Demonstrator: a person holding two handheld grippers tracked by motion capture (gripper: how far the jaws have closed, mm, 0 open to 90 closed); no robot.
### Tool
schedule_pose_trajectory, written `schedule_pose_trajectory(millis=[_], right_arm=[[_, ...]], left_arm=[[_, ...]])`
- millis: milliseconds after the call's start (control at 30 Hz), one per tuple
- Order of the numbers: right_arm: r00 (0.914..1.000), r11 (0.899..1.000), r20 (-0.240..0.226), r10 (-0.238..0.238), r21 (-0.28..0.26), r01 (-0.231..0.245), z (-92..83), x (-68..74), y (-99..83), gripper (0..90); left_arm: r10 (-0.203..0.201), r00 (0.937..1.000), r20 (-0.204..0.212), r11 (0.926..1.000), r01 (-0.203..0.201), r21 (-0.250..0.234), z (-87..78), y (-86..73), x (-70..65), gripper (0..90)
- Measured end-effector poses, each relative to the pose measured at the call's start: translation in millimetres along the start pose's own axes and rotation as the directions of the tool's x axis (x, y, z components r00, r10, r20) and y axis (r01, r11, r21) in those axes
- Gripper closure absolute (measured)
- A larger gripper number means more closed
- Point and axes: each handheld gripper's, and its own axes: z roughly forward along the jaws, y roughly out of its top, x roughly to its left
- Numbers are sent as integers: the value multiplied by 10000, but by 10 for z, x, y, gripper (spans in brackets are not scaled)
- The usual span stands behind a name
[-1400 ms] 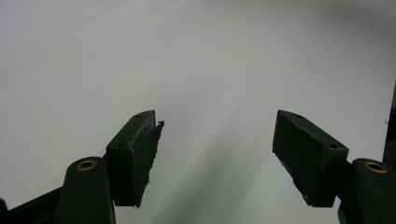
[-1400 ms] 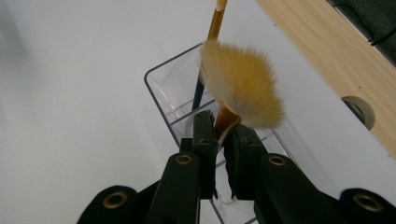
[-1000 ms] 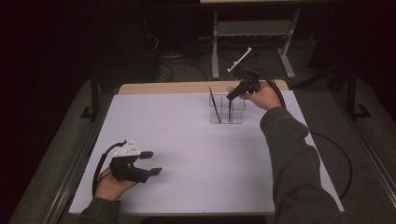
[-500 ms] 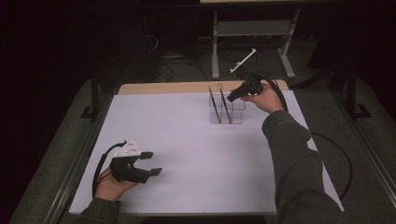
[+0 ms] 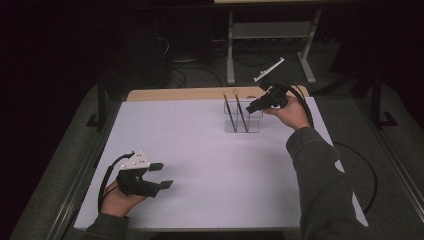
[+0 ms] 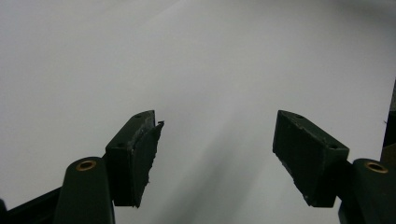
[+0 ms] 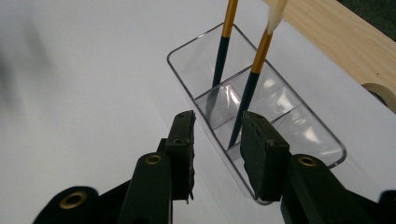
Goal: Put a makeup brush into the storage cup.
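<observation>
From above, we see the clear organiser (image 5: 243,122) standing near the far edge of the white worktop (image 5: 210,165), with two brushes (image 5: 235,111) leaning upright in it. The right gripper (image 5: 254,106) hovers just beside its right end. The left gripper (image 5: 161,175) rests near the front left corner, well apart from it.

In the left gripper view, we see the left gripper (image 6: 215,154) with its jaws spread wide over bare worktop (image 6: 187,60).

In the right gripper view, we see the right gripper (image 7: 215,135) with jaws that have just been opening, now parted with nothing pinched; the organiser (image 7: 187,74) sits right ahead, one brush (image 7: 222,46) in the far compartment, the other brush (image 7: 254,70) in the middle one.
</observation>
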Motion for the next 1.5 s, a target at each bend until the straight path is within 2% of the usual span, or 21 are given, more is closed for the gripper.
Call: schedule_pose_trajectory(millis=[367,600,767,1033,1500], right_arm=[[9997,9987,-56,234,-456,-236,-65,24,-224,596],[9995,9981,-85,295,-534,-299,-65,54,-338,558],[9989,9970,-55,472,-605,-474,-87,80,-407,513],[9988,9943,-46,488,-949,-490,-101,118,-494,450],[9978,9866,40,661,-1495,-647,-139,177,-656,341]], left_arm=[[34,10000,-25,10000,-34,59,13,6,-8,300],[-45,10000,-89,10000,44,-65,-10,17,-9,288],[-95,9999,-103,9999,94,-103,-18,13,-2,285],[29,9999,-128,10000,-30,-83,-17,23,2,276],[-53,9999,-160,9998,50,-193,-23,25,2,266]])
